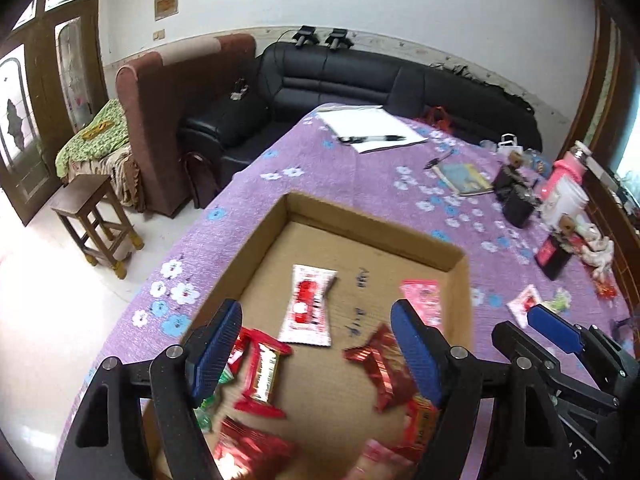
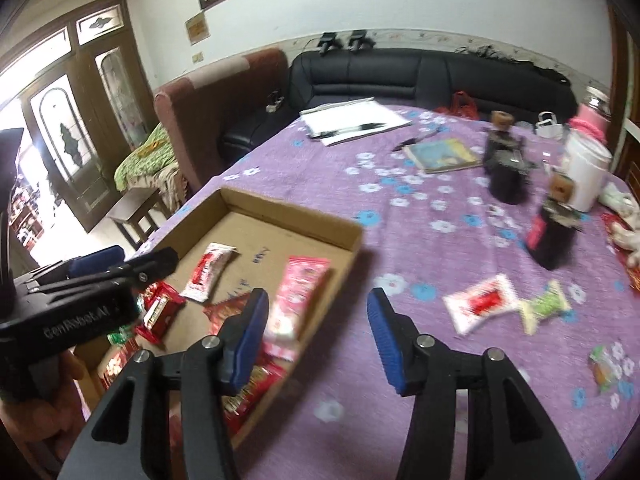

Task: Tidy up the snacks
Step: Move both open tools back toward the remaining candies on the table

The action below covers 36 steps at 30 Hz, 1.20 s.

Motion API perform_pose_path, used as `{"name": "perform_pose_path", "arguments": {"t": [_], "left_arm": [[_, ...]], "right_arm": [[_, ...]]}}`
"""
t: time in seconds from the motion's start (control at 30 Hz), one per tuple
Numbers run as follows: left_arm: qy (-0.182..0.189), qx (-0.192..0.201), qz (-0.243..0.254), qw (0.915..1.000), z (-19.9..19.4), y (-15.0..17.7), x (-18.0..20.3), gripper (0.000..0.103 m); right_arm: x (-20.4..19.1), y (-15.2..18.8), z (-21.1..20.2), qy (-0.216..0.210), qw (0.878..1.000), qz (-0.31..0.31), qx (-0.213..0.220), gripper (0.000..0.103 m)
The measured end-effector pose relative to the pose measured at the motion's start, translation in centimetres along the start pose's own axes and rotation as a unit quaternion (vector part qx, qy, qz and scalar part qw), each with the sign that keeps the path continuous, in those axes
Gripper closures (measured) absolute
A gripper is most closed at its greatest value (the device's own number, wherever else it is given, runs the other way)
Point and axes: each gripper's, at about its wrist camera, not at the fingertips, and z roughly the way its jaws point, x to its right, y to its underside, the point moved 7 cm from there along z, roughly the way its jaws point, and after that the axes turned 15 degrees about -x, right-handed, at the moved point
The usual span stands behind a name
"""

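A shallow cardboard box [image 1: 360, 216] [image 2: 280, 208] lies on the purple flowered cloth and holds several snack packets: a white-red packet [image 1: 308, 310] [image 2: 208, 274], a pink packet [image 1: 422, 300] [image 2: 296, 296] and red bars [image 1: 260, 372]. My left gripper [image 1: 318, 344] is open and empty above the box's near half; it shows at the left of the right wrist view [image 2: 120, 264]. My right gripper [image 2: 316, 328] is open and empty over the box's right edge. A white-red packet [image 2: 478, 304], a green-white candy [image 2: 544, 308] and another sweet [image 2: 606, 368] lie loose on the cloth to the right.
White papers with a pen [image 1: 372, 128], a book [image 2: 442, 154], black pots with figurines [image 2: 506, 172], a white container [image 2: 586, 172] and a pink bottle [image 1: 568, 170] stand at the far right. A black sofa [image 1: 360, 76], brown armchair and wooden stool [image 1: 96, 220] stand beyond the table.
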Motion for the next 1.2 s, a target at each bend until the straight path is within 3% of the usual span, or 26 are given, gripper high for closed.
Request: {"name": "perform_pose_path", "arguments": {"t": [0.17,0.27,0.6,0.8,1.2], "left_arm": [[0.018,0.009,0.027,0.9994,-1.4,1.0,3.3,0.022],[0.026,0.011,0.044,0.9986,-2.0,1.7,5.3,0.021],[0.035,0.003,0.120,0.9922,-1.0,3.7,12.9,0.020],[0.030,-0.009,0.164,0.9860,0.6,4.9,16.8,0.020],[-0.011,-0.033,0.240,0.9702,7.0,2.8,23.5,0.020]], "right_arm": [[4.4,2.3,-1.6,0.018,0.999,0.036,0.002,0.050],[6.9,3.9,-2.6,0.034,0.998,0.054,0.005,0.033],[18.2,9.4,-6.2,0.092,0.988,0.121,0.010,0.033],[23.4,10.7,-6.2,0.133,0.984,0.118,0.003,0.033],[26.2,9.7,-3.0,0.120,0.988,0.096,-0.020,0.034]]}}
